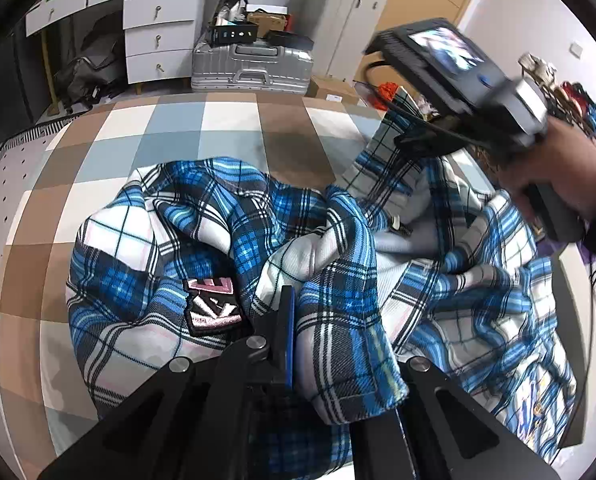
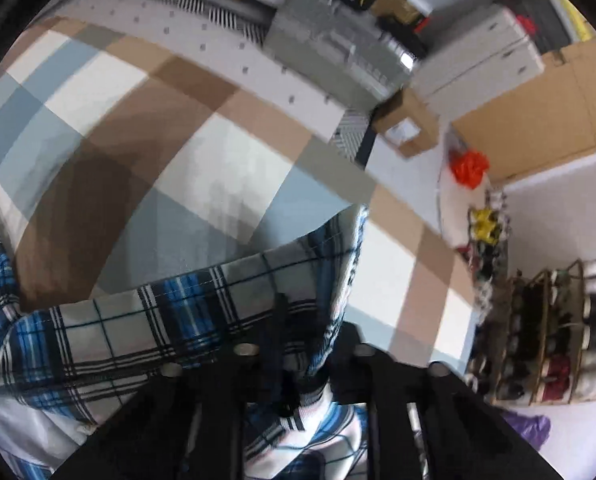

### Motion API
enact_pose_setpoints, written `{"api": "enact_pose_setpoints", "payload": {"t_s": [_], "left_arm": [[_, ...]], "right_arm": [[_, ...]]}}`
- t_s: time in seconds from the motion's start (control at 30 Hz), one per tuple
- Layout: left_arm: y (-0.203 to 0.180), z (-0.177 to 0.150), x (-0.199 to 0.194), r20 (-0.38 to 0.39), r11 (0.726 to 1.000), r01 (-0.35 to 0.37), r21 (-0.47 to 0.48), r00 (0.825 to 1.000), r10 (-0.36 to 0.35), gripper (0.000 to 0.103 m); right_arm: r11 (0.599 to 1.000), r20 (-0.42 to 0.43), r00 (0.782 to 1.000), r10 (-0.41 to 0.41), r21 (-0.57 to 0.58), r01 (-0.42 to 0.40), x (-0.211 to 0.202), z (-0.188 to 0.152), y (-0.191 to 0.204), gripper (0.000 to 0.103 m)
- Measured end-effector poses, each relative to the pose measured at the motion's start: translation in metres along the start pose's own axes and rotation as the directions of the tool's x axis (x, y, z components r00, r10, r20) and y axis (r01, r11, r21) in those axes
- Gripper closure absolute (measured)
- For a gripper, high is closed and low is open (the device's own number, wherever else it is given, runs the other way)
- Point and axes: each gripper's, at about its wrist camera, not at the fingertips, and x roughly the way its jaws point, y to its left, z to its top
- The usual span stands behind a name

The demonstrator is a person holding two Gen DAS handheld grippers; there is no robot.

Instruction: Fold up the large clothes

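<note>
Garment: a large blue, white and black plaid flannel shirt [image 1: 225,240] lies crumpled in a heap on the bed, grey lining showing among the folds.
Patch: a black and pink embroidered patch [image 1: 213,306] sits on the shirt just beside the left tongs.
Bed: a bedspread of brown, pale blue and white squares [image 1: 225,128] carries the shirt.
Left tongs [image 1: 287,320]: pressed together, pinching a fold of the shirt near the middle of the heap.
Right tongs [image 2: 293,344]: closed on a hemmed edge of the shirt, cloth draped over both fingers.
Person's hand [image 1: 554,172]: grips the right tool's handle, above the heap's right side.
Background: a silver ribbed suitcase [image 1: 253,64] stands beyond the bed, near white drawers [image 1: 157,40].
</note>
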Motion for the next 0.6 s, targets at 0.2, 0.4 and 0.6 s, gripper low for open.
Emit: {"api": "enact_pose_setpoints", "payload": {"t_s": [0.2,0.4,0.6], "left_arm": [[-0.01,0.021,-0.003,0.023,0.997,-0.076,0.032,0.997,0.075,0.103],[-0.003,0.041,-0.006,0.005,0.992,-0.124,0.017,0.992,0.124,0.103],[0.022,0.037,-0.006,-0.068,0.99,-0.104,-0.096,0.993,0.098,0.101]], "right_arm": [[0.994,0.253,0.966,-0.047,0.104,0.021,-0.048,-0.035,-0.033,0.101],[0.988,0.405,0.91,-0.093,0.152,0.034,-0.103,-0.089,-0.054,0.101],[0.988,0.456,0.89,-0.008,0.14,-0.063,-0.127,-0.141,-0.053,0.101]]}}
